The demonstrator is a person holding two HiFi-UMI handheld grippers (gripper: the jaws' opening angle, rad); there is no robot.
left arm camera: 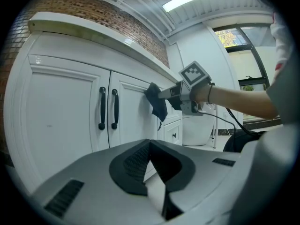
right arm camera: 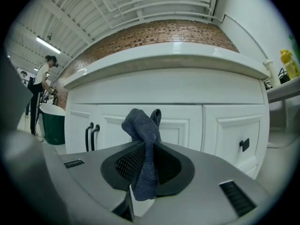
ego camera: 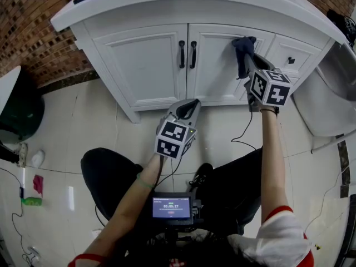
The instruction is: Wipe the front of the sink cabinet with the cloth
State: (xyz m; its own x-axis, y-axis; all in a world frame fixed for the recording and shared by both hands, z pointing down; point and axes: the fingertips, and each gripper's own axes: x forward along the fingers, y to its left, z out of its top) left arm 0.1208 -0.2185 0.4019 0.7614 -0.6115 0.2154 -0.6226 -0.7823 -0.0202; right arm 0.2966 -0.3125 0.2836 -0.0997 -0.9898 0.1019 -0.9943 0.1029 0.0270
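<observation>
The white sink cabinet (ego camera: 150,65) has two doors with black handles (ego camera: 187,53) and a drawer with a black knob (ego camera: 290,60). A dark blue cloth (ego camera: 242,48) is pressed near the top of the right door, with my right gripper (ego camera: 248,63) shut on it. In the right gripper view the cloth (right arm camera: 144,125) sticks up from between the jaws and hangs down in front of them. My left gripper (ego camera: 190,108) is shut and empty, low in front of the cabinet's base. From the left gripper view, the cloth (left arm camera: 156,102) and right gripper (left arm camera: 174,93) sit right of the handles (left arm camera: 108,108).
A white toilet-like fixture (ego camera: 328,93) stands to the cabinet's right, a dark green bin (ego camera: 22,113) to its left. Brick wall (ego camera: 33,32) runs behind. Cables and small items (ego camera: 33,185) lie on the tiled floor. A person (right arm camera: 38,95) stands far left.
</observation>
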